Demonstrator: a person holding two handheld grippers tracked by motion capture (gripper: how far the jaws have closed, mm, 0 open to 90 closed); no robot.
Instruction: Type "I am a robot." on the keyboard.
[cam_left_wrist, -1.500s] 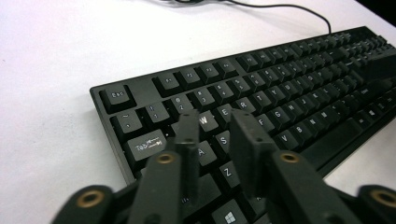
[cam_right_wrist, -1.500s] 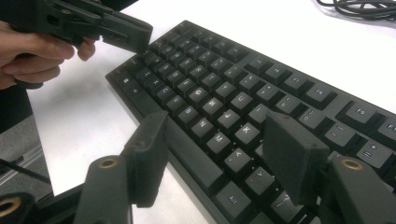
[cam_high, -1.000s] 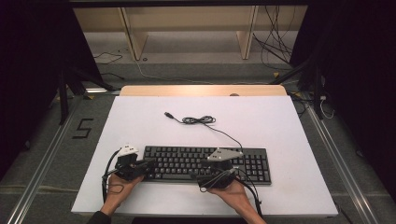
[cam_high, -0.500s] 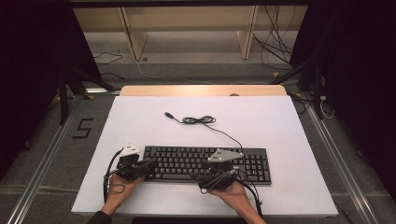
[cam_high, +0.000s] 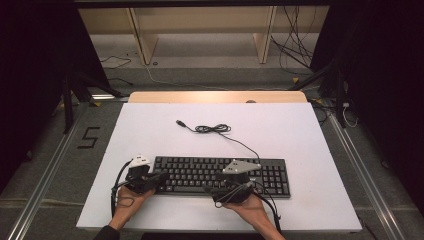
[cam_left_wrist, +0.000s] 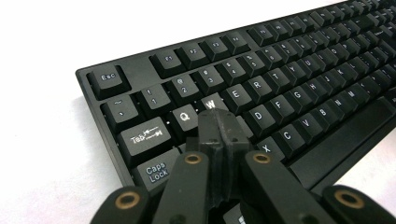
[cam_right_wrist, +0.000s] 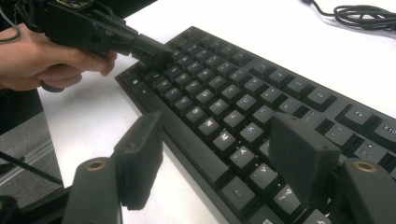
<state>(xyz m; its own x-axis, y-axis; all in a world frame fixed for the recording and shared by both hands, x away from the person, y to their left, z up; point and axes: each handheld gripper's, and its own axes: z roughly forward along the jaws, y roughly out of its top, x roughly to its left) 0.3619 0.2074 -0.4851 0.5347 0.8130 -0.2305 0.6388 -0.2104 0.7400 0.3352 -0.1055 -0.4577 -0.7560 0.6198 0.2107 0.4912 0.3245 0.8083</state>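
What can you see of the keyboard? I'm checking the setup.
The keyboard is black, full-size, plastic-looking, with white legends and a number pad at its right end. It lies flat near the front of the white table. Its cable runs back to a loose coil. The shut left tongs rest over the keys near A; the open right tongs straddle its front edge.

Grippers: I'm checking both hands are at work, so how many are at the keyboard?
2. The left gripper, jaws shut, sits at the keyboard's left end, tip over the Q and W keys. The right gripper, jaws open, is at the front edge near the middle.
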